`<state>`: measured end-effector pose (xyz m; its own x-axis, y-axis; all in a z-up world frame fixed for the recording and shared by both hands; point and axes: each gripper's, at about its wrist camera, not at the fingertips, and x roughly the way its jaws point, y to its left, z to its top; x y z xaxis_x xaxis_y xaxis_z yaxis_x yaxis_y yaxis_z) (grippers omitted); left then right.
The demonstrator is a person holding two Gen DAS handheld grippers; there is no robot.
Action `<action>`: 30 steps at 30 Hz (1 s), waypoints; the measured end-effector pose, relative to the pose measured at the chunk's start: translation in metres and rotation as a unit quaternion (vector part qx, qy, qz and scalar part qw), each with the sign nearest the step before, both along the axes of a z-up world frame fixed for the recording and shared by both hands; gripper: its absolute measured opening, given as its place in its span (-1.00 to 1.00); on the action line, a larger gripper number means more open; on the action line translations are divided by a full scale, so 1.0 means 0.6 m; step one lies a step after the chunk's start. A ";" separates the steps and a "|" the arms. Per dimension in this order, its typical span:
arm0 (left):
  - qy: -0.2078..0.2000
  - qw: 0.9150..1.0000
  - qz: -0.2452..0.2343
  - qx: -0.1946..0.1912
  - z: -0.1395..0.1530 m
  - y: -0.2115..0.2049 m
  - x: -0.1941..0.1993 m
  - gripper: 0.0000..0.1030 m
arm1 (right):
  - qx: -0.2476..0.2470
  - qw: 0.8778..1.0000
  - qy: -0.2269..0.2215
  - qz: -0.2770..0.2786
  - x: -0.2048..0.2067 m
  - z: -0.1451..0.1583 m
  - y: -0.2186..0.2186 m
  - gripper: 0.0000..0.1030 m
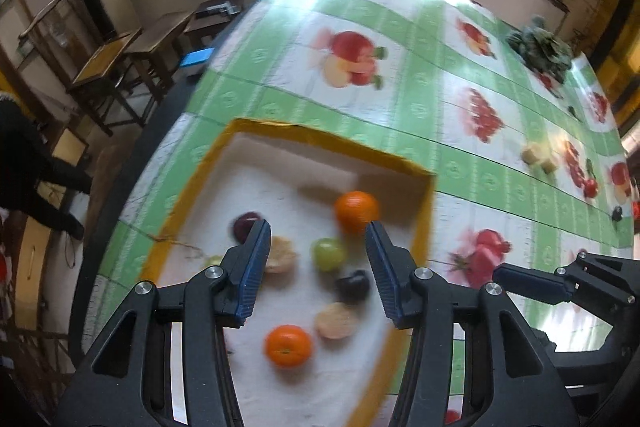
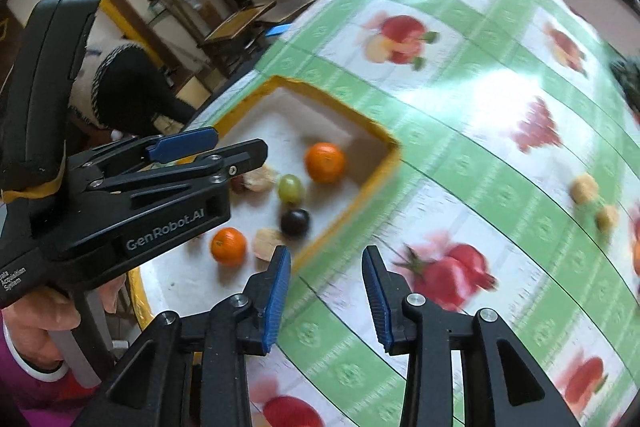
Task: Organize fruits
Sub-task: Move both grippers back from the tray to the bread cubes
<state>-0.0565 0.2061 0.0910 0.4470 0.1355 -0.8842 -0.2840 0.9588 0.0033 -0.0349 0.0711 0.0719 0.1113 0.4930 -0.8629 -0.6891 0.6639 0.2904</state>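
My left gripper [image 1: 318,227] hangs over the box [image 1: 320,135] with its fingers wide apart, holding nothing. My right gripper [image 2: 326,255] is just past the box's near corner, over the worktop [image 2: 460,155], fingers apart and empty too. In the box lie an orange [image 1: 288,345], two pale peeled pieces, a dark grape [image 1: 352,285], a green grape [image 1: 328,253], a purple fruit and a second orange [image 1: 356,211]. Farther off on the worktop sit two small tan lumps [image 1: 538,157], well apart from the box.
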 end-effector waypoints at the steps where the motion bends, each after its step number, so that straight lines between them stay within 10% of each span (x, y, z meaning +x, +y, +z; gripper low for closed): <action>1: 0.001 1.000 -0.005 -0.001 0.000 -0.009 0.005 -0.04 | -0.002 1.000 0.001 -0.009 0.003 -0.002 -0.014 -0.30; 20: 0.020 0.990 -0.139 -0.034 -0.029 -0.236 0.137 -0.04 | -0.019 0.983 0.023 -0.182 0.076 -0.019 -0.327 -0.28; 30: 0.029 0.982 -0.182 -0.042 -0.060 -0.288 0.205 -0.04 | -0.020 0.979 0.021 -0.203 0.118 -0.035 -0.375 -0.27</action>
<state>0.0666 0.0336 0.0550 0.4017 -0.0982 -0.9105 0.0751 0.9944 -0.0741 0.0360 -0.1536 0.0508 0.2559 0.3813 -0.8883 -0.3545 0.8919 0.2807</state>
